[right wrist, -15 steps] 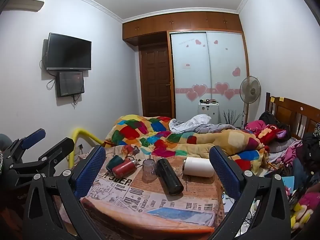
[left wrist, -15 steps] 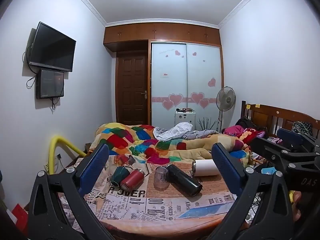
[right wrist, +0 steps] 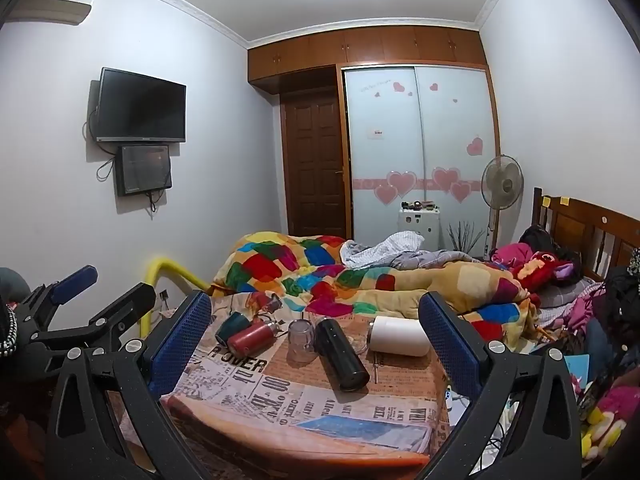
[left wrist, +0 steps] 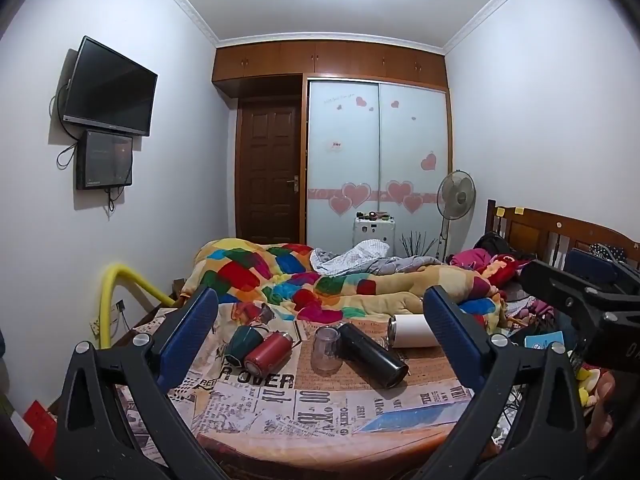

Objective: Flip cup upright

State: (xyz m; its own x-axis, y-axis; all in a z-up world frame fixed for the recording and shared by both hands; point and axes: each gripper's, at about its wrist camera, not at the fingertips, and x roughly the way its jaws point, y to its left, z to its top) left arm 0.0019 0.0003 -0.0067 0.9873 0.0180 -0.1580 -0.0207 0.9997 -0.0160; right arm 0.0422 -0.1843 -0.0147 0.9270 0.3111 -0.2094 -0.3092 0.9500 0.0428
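A clear glass cup (left wrist: 326, 350) (right wrist: 301, 340) stands upside down on the newspaper-print table (left wrist: 320, 412) (right wrist: 304, 408). A black flask (left wrist: 372, 354) (right wrist: 342, 354), a red flask (left wrist: 268, 354) (right wrist: 250, 338), a dark green cup (left wrist: 242, 342) (right wrist: 230, 326) and a white cylinder cup (left wrist: 412, 336) (right wrist: 400, 335) lie on their sides around it. My left gripper (left wrist: 320, 340) is open and empty, well short of the table. My right gripper (right wrist: 316, 340) is open and empty too. Each gripper shows at the edge of the other's view.
A bed with a patchwork quilt (left wrist: 320, 280) lies behind the table. A yellow padded rail (left wrist: 120, 288) stands at the left. Clothes and toys (right wrist: 600, 420) pile at the right beside a wooden headboard (left wrist: 560, 236).
Both views have shifted very slightly; the objects on the table have not moved and both grippers stay open.
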